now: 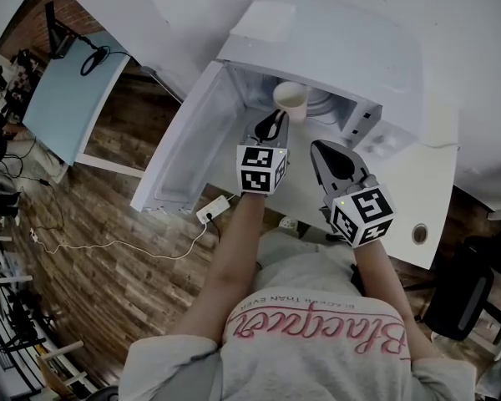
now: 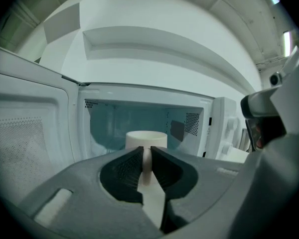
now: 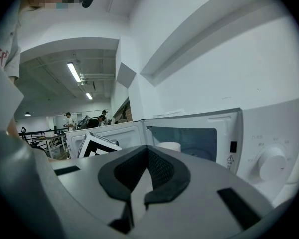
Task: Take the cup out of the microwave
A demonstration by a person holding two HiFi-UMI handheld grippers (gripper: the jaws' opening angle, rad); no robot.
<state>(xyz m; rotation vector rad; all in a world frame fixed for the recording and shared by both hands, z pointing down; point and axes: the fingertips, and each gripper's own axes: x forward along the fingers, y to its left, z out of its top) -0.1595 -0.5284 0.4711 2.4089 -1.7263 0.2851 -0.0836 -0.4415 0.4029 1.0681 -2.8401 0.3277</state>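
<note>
Cup (image 1: 290,98): white, upright, in the open mouth of the microwave (image 1: 342,44), at the front of the cavity.
Left gripper (image 1: 275,118): reaches into the opening; its fingers (image 2: 125,166) pinch a thin white part on the near side of the cup, handle or wall I cannot tell.
Right gripper (image 1: 322,147): held just outside the opening, beside the control panel, fingers pressed together with nothing between them.
Door (image 1: 184,153): swung wide open to the left.
Desk (image 1: 422,203): white, carrying the microwave.

Left gripper (image 1: 275,120), right gripper (image 1: 326,154): grey shells, black ribbed pads (image 2: 123,171), white cubes (image 1: 260,170) with black square markers. Grey short-sleeved shirt (image 1: 317,349), pink script print.
</note>
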